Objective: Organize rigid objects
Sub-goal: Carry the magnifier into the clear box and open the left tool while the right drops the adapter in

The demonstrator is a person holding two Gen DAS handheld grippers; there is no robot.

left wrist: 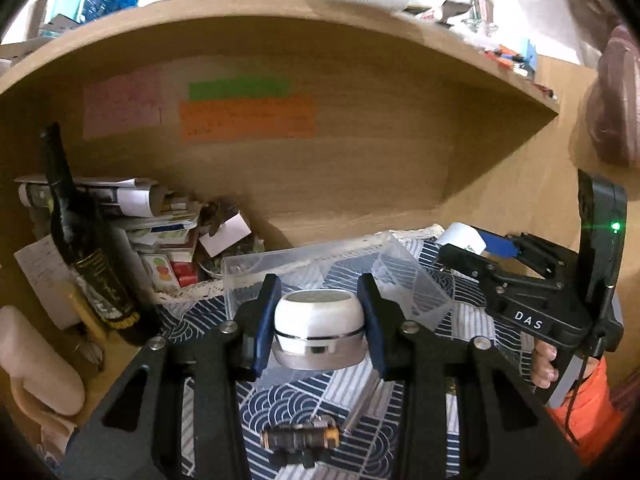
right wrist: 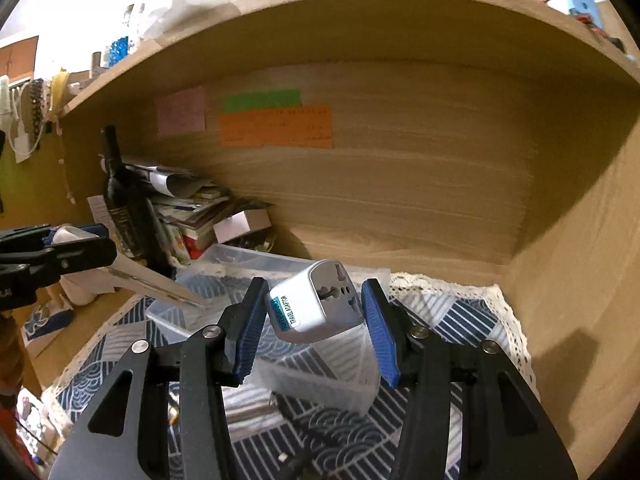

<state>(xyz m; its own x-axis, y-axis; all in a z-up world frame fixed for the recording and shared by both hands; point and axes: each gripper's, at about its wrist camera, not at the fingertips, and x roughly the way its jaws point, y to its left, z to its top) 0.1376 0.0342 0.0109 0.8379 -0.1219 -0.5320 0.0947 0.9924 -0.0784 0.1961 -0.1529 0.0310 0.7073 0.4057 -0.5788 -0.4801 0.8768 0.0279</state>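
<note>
The left gripper [left wrist: 319, 322] is clamped on a white cream jar [left wrist: 319, 330] with a silver base, its blue pads pressing both sides, held in the air above the patterned blue-and-white cloth [left wrist: 280, 400] and just in front of a clear plastic box [left wrist: 408, 276]. The right gripper [right wrist: 316, 330] grips a white travel adapter [right wrist: 316, 306], tilted with its socket face up, over the same clear box. Both hover inside a wooden shelf [right wrist: 400, 200]; a dark bottle [left wrist: 80, 240] stands at the left beside stacked papers [left wrist: 152, 216]
</note>
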